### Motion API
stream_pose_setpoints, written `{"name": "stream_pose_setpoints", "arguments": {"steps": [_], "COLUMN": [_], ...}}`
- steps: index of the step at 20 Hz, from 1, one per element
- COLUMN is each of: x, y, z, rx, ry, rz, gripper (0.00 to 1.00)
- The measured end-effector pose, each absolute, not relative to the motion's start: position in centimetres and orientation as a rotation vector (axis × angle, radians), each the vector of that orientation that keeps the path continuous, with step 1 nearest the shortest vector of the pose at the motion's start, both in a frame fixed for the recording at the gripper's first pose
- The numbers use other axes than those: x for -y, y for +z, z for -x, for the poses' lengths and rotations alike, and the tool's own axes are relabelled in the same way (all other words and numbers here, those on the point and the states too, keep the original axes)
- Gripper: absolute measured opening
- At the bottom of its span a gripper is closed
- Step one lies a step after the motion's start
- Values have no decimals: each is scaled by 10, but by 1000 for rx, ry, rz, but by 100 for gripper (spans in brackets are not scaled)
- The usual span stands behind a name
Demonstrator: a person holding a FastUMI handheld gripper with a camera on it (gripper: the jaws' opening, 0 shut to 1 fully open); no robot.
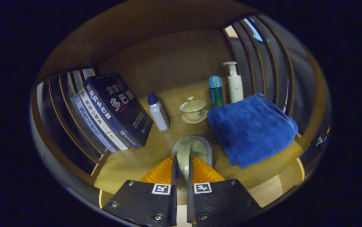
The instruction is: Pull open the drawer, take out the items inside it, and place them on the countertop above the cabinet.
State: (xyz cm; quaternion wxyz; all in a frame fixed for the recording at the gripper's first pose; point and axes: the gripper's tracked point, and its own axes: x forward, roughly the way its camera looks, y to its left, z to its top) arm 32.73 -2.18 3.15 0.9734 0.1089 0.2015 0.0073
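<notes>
My gripper (pixel 183 159) is shut on a pale green ceramic piece (pixel 196 146), thin and rounded like a small cup or dish held edge-on. Its rim sticks up just past my fingertips, and its lower part is hidden between the fingers. It hangs over the front of the wooden countertop (pixel 155 148). Beyond it on the countertop stand a lidded pale teacup on a saucer (pixel 194 109), a white bottle with a blue cap (pixel 158 113), a teal bottle (pixel 216 90) and a white pump bottle (pixel 235 82).
A folded blue towel (pixel 250 129) lies right of my fingers, close to the held piece. Three books (pixel 111 113) lean against the slatted left side (pixel 61 119). Slats (pixel 262 63) also close the right side, with a wooden back wall behind.
</notes>
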Motion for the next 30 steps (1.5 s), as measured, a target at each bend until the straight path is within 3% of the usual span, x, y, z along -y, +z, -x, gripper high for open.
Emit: {"name": "stream_pose_setpoints", "arguments": {"steps": [6, 11, 16, 30], "x": [16, 18, 28, 41], "y": [33, 37, 55, 105], "z": [-345, -341, -311, -141], "rx": [-355, -336, -271, -120], "ry": [21, 2, -10, 4], "rz": [-239, -218, -98, 11], "gripper": [14, 23, 98, 99]}}
